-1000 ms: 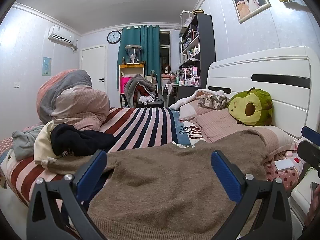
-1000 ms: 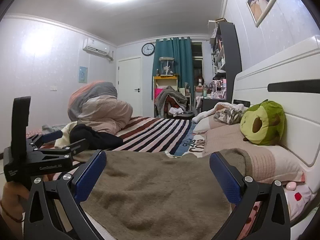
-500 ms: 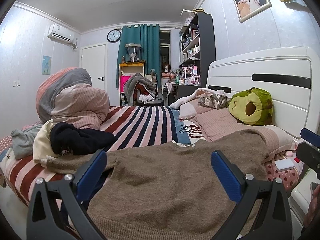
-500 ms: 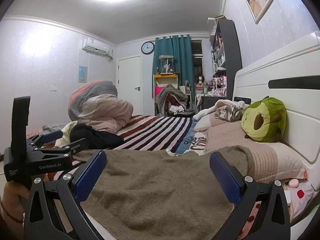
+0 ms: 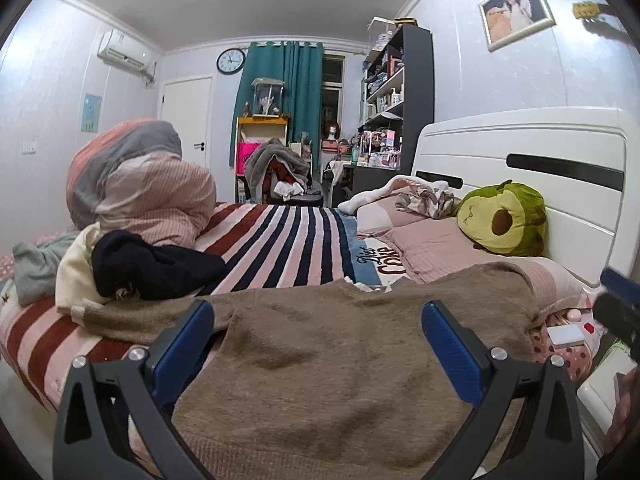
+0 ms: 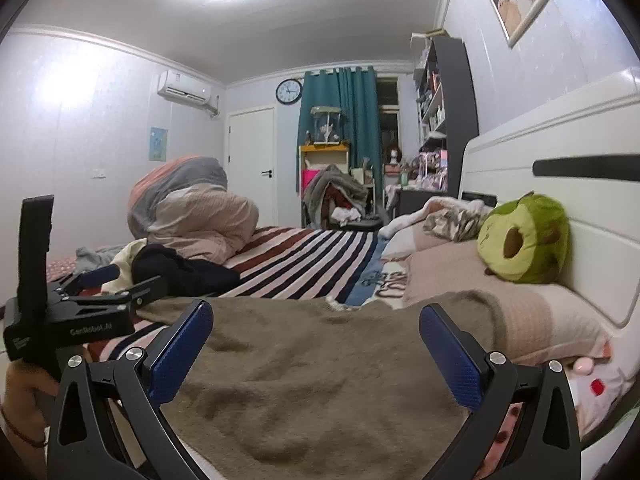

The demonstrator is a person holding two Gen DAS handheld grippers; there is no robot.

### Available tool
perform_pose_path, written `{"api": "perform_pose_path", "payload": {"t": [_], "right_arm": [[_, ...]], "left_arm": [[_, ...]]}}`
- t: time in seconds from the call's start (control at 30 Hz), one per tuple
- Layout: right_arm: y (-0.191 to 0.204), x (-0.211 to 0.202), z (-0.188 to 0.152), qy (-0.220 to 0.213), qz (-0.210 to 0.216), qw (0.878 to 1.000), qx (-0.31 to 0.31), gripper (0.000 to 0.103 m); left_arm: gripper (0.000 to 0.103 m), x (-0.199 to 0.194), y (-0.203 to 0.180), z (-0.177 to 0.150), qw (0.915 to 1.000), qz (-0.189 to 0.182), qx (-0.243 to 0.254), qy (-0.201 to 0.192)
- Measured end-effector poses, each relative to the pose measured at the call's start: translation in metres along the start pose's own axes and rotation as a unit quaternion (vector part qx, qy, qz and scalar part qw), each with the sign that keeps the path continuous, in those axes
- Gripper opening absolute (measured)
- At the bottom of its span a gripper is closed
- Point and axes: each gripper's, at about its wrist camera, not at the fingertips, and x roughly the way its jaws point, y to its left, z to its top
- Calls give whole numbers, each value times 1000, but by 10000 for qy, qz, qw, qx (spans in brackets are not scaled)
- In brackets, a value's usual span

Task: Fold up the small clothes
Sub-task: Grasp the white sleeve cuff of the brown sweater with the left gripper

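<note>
A brown knit sweater (image 5: 320, 352) lies spread flat across the near edge of the bed; it also fills the right wrist view (image 6: 312, 372). My left gripper (image 5: 318, 324) is open and empty, just above the sweater's near hem. My right gripper (image 6: 316, 326) is open and empty, over the same sweater further right. The left gripper's body (image 6: 76, 312) shows at the left of the right wrist view. The right gripper's edge (image 5: 620, 308) shows at the far right of the left wrist view.
A pile of dark, cream and grey clothes (image 5: 132, 268) lies left of the sweater on the striped blanket (image 5: 280, 240). A rolled duvet (image 5: 136, 184) sits behind it. Pillows and a green avocado plush (image 5: 504, 220) lie by the white headboard (image 5: 520, 152).
Both grippers have stayed open over the sweater; the views have shifted only slightly.
</note>
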Motion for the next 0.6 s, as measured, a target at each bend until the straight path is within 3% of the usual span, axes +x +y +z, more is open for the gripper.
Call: {"api": "perform_pose_path", "payload": {"t": [0.1, 0.23, 0.4, 0.6], "right_arm": [[4, 10, -12, -225, 57, 9997, 61, 102], [11, 43, -16, 314, -90, 9995, -4, 102], [21, 81, -23, 868, 116, 9962, -34, 102], [34, 119, -42, 1323, 229, 9901, -403, 102]], "left_arm": [[102, 14, 23, -4, 9998, -2, -151, 103], [102, 40, 60, -12, 9988, 40, -376, 319], [102, 76, 128, -32, 9946, 178, -810, 627], [102, 128, 254, -62, 9739, 884, -1776, 1099]]}}
